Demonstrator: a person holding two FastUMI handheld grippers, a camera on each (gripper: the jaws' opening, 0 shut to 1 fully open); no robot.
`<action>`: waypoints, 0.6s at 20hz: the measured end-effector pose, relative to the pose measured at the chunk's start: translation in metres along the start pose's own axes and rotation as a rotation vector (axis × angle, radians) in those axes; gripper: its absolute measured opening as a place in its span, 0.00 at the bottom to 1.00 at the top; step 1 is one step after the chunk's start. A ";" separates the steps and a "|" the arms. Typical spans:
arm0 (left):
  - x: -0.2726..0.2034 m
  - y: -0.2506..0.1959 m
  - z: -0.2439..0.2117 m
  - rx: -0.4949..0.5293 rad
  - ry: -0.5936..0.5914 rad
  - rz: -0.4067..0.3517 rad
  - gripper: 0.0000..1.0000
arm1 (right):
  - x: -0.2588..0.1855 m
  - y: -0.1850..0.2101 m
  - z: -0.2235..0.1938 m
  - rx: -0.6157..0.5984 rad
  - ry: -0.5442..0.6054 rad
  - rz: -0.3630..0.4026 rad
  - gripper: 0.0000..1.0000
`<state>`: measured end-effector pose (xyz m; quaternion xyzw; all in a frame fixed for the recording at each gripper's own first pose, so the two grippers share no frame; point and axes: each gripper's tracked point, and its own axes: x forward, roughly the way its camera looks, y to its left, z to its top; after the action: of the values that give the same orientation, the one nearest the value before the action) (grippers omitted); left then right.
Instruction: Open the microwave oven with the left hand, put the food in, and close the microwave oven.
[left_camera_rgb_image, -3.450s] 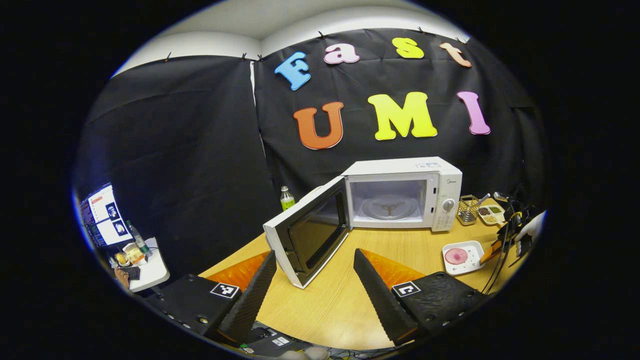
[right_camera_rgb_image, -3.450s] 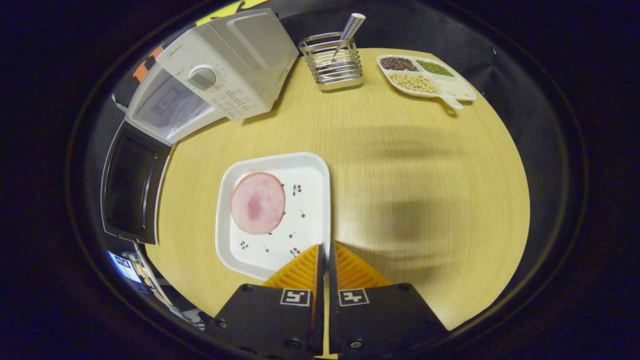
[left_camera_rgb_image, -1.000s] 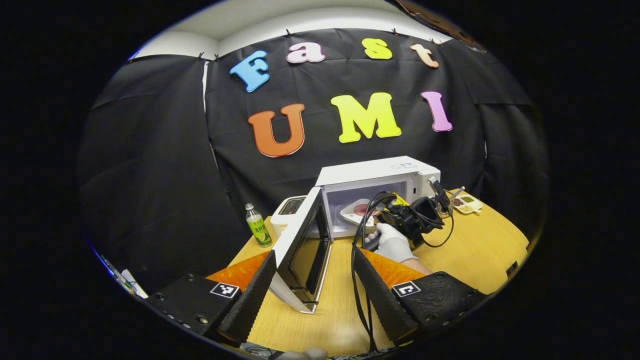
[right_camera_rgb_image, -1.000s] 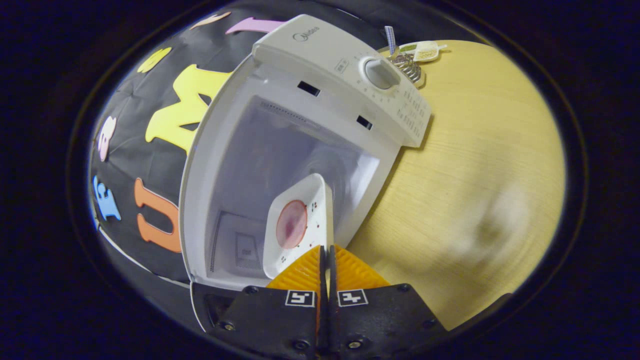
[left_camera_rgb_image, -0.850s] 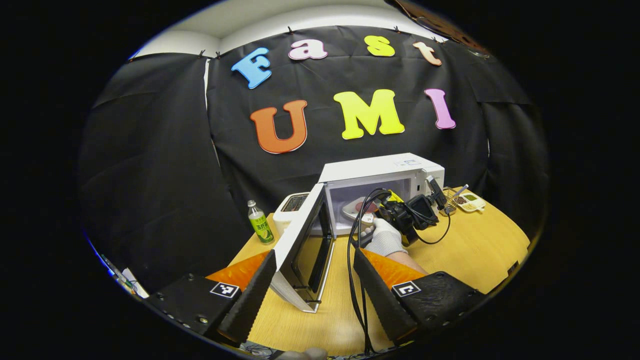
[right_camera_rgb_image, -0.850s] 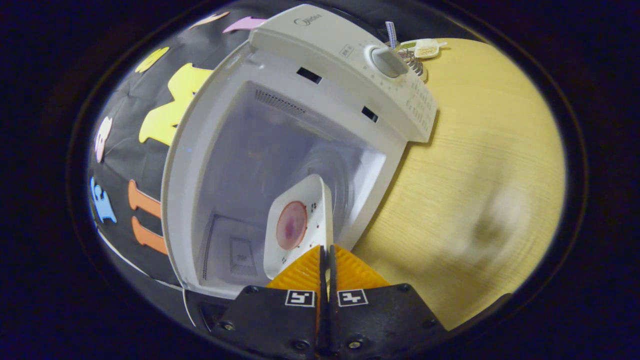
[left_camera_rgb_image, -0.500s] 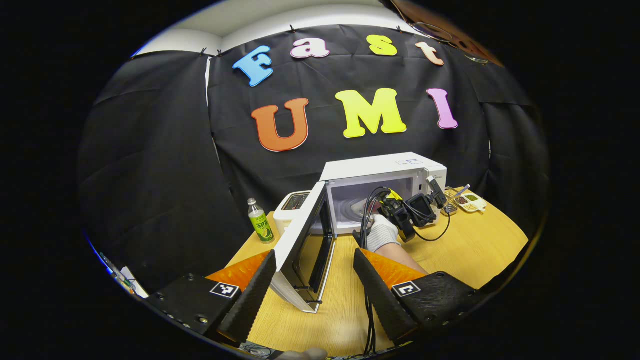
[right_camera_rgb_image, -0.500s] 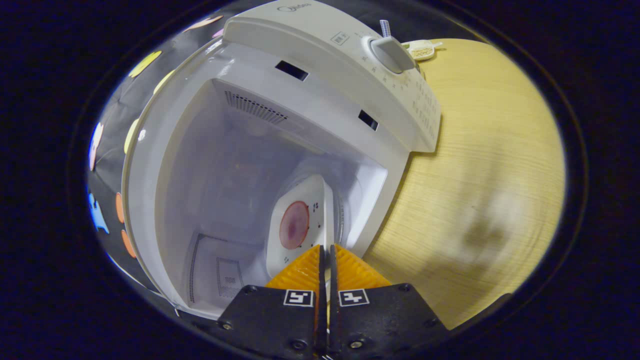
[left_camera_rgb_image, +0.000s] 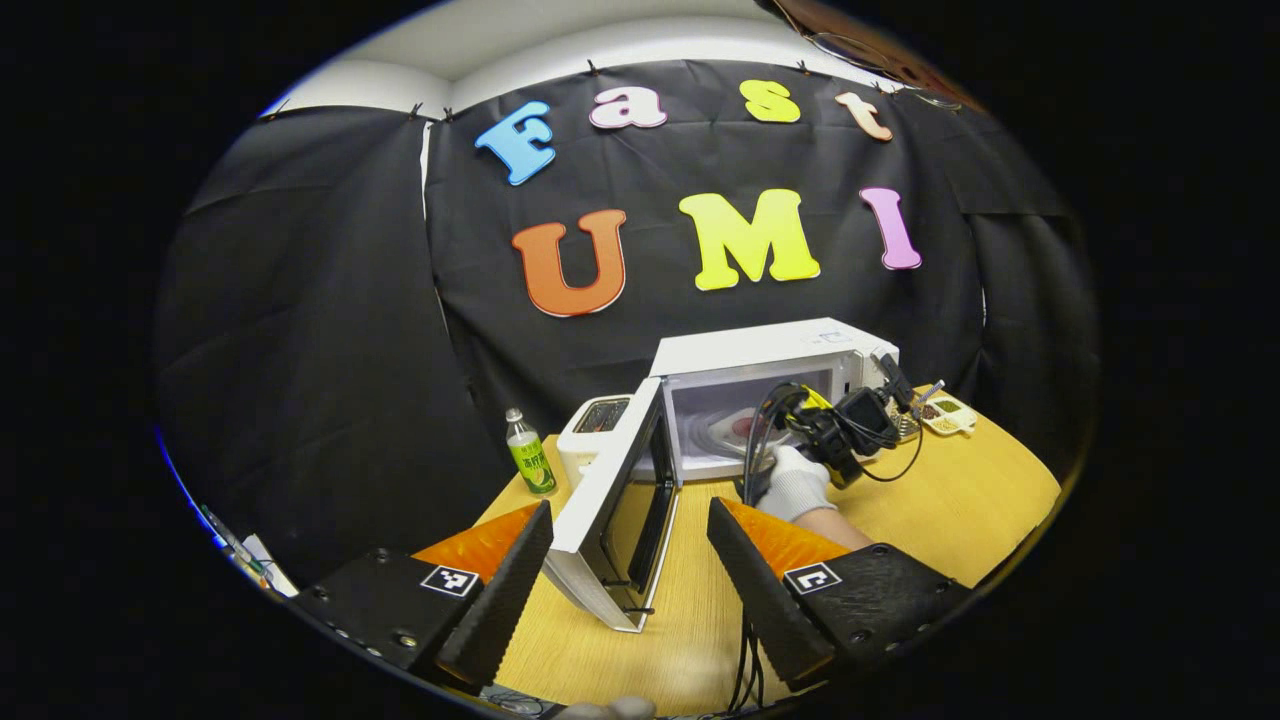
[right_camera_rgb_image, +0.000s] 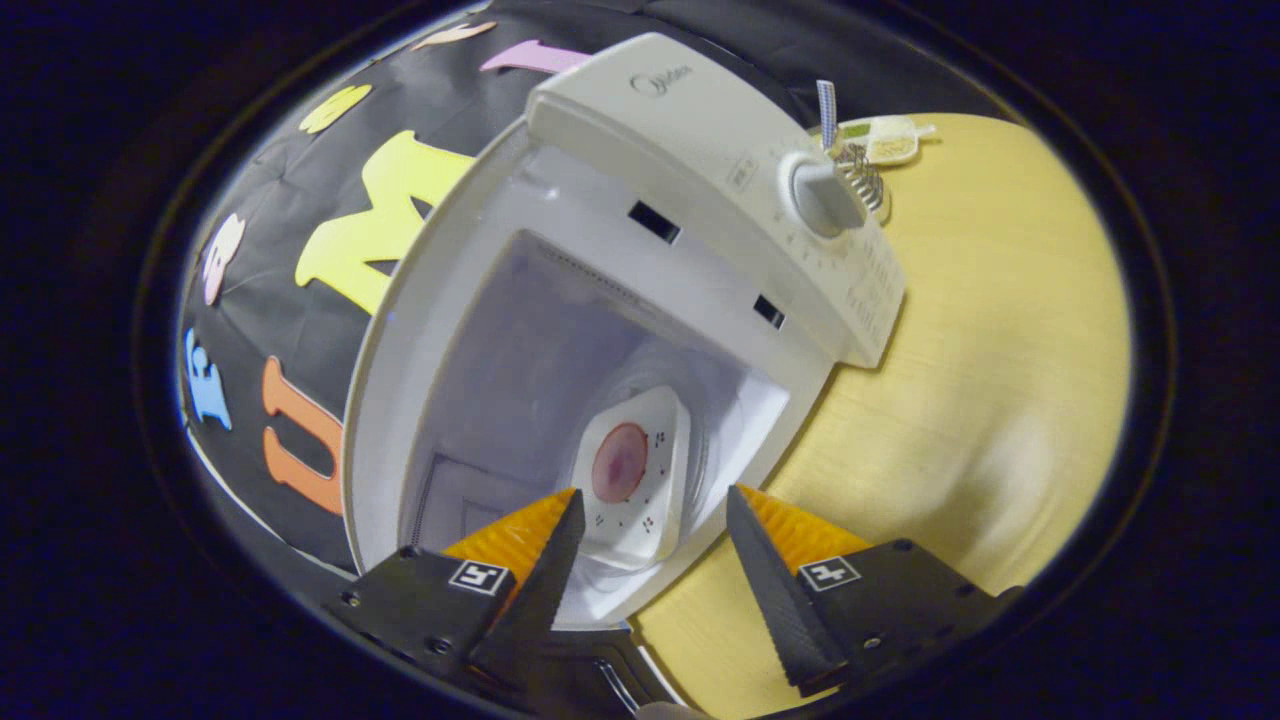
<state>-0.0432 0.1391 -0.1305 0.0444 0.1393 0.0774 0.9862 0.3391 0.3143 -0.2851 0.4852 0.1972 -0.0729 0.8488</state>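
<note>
The white microwave (left_camera_rgb_image: 775, 345) (right_camera_rgb_image: 680, 130) stands on the wooden table with its door (left_camera_rgb_image: 615, 500) swung wide. Inside it, on the turntable, rests a white square plate (right_camera_rgb_image: 640, 505) carrying a round pink slice of ham (right_camera_rgb_image: 620, 468) (left_camera_rgb_image: 742, 425). My right gripper (right_camera_rgb_image: 650, 515) is open just in front of the cavity, its fingers apart on either side of the plate's near edge and not touching it. In the left gripper view a gloved hand (left_camera_rgb_image: 795, 485) holds that gripper at the oven's mouth. My left gripper (left_camera_rgb_image: 630, 525) is open, low over the table, close to the door's free edge.
A green-labelled bottle (left_camera_rgb_image: 530, 462) and a white toaster (left_camera_rgb_image: 592, 420) sit left of the microwave. A wire utensil holder (right_camera_rgb_image: 862, 165) and a divided snack tray (right_camera_rgb_image: 885, 140) (left_camera_rgb_image: 945, 412) lie to its right. Cables (left_camera_rgb_image: 745, 655) hang from the right gripper across the table.
My right gripper has opened and let go of the plate, which now rests inside the microwave, and it has drawn back a little. The left gripper has barely moved.
</note>
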 end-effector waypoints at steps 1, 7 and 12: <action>0.000 0.000 0.004 -0.006 -0.006 -0.004 0.95 | -0.011 -0.005 0.011 -0.033 -0.002 0.004 0.86; 0.003 0.008 0.034 -0.012 -0.080 -0.003 0.95 | -0.074 -0.031 0.076 -0.332 -0.010 0.004 0.99; 0.002 0.019 0.044 -0.006 -0.126 0.002 0.95 | -0.156 -0.032 0.131 -0.613 -0.073 0.048 1.00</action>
<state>-0.0312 0.1553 -0.0872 0.0465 0.0766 0.0761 0.9931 0.2211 0.1749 -0.1882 0.2080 0.1681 -0.0072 0.9636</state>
